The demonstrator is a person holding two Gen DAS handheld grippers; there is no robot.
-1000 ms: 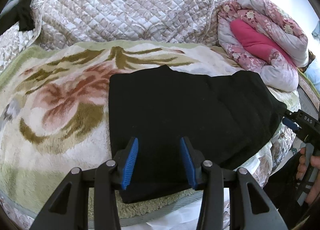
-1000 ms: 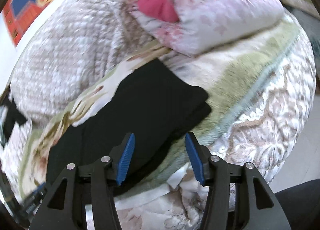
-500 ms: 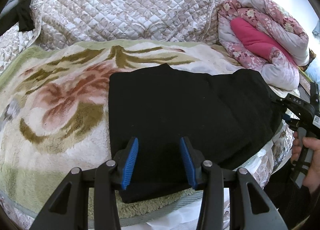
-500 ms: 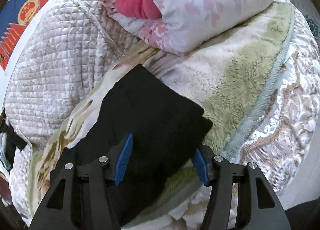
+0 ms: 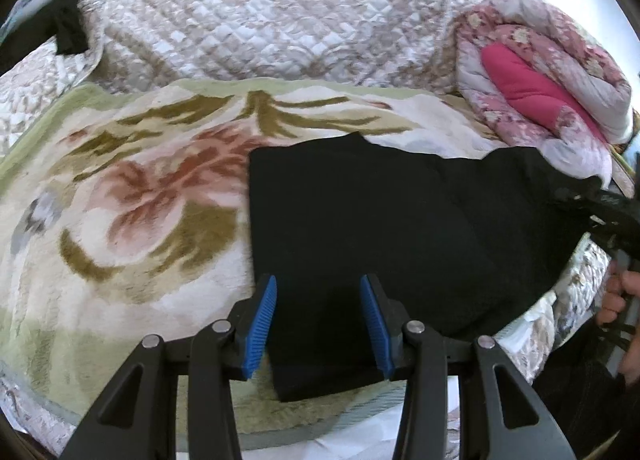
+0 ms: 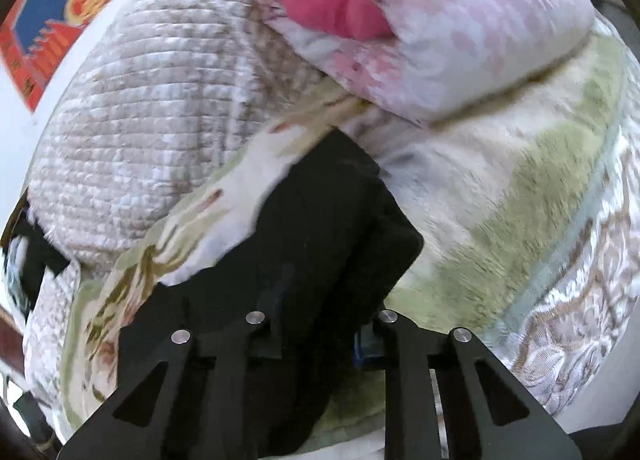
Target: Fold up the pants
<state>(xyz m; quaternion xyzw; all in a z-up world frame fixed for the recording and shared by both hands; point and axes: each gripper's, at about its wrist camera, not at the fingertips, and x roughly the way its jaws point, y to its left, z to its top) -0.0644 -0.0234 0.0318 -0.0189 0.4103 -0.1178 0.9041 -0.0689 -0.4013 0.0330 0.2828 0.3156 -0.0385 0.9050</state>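
- Since the earlier frame, right gripper has advanced onto the end of the pants; its blue pads, formerly plain to see, are now mostly buried in black cloth; pants end beside it is bunched and raised; left wrist view otherwise unchanged
- Pants: black, folded into a broad band lying across the blanket; near corner reaches the blanket's front edge between the left gripper's fingers; far end lies by the pink quilt
- Left gripper: jaws wide apart, blue pads clear on both sides; it hovers at the near corner of the pants; nothing between the pads is pinched
- Right gripper: fingers sunk into the pants end, cloth filling the gap between them; a sliver of the right blue pad shows; whether the jaws are clamped on the cloth or merely around it cannot be told; view is motion-blurred
- Right hand: seen at the right margin of the left wrist view, fingers wrapped on the gripper handle
- Surroundings: beige quilted cover heaped behind the blanket; pink quilt rolled at the far right corner; red and blue poster on the wall in the right wrist view
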